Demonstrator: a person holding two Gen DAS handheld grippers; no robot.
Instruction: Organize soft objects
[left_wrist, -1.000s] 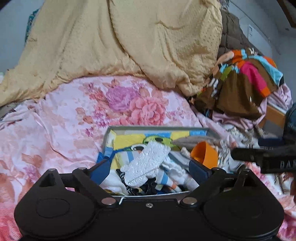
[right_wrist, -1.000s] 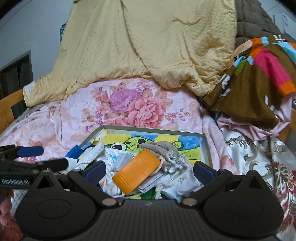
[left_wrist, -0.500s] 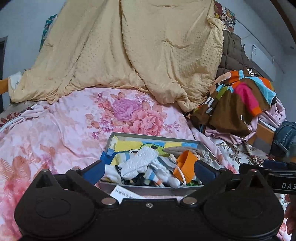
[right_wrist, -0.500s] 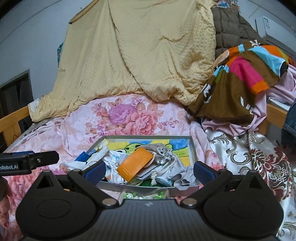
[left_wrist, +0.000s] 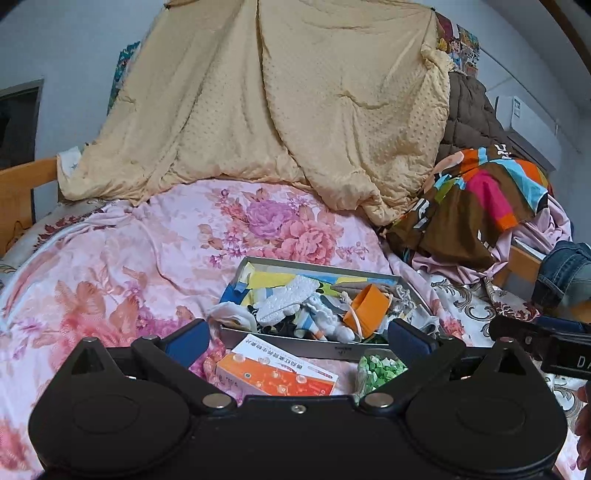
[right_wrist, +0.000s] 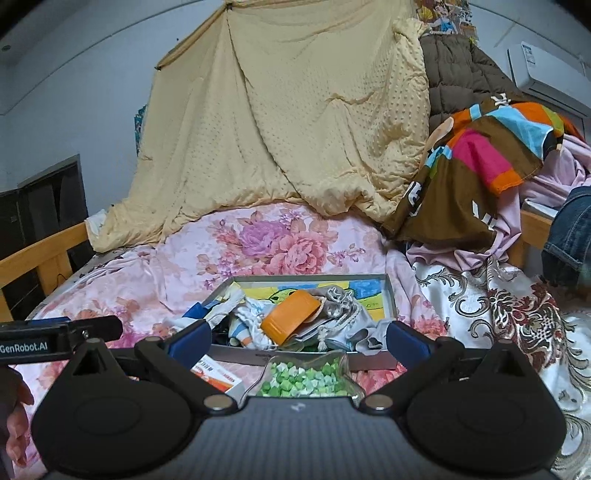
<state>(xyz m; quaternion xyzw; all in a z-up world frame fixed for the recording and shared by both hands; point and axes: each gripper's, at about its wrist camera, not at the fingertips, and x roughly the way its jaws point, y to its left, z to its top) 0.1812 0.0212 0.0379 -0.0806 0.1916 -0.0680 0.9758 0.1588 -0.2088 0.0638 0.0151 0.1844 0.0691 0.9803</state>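
Note:
A shallow grey tray (left_wrist: 321, 266) (right_wrist: 390, 295) lies on the floral bedspread, piled with soft things: a white fluffy sock (left_wrist: 291, 299), an orange pouch (left_wrist: 369, 312) (right_wrist: 291, 319), striped socks and a grey drawstring bag (right_wrist: 340, 306). My left gripper (left_wrist: 299, 339) hovers just short of the tray's near wall, jaws wide open and empty. Beside it, my right gripper (right_wrist: 299, 338) is held the same way, open with nothing between its blue pads. Each gripper shows at the edge of the other's view.
An orange and white carton (left_wrist: 277, 373) (right_wrist: 218, 376) and a clear bag of green pieces (left_wrist: 380, 369) (right_wrist: 306, 380) lie in front of the tray. A yellow quilt (left_wrist: 295, 110) hangs behind, a colourful garment (right_wrist: 480, 158) is heaped at right, and wooden bed rails (right_wrist: 44, 254) border the sides.
Both grippers drew back from the tray and rose a little. The tray now looks smaller, and the carton and the green bag have come into view. The left jaws spread slightly wider.

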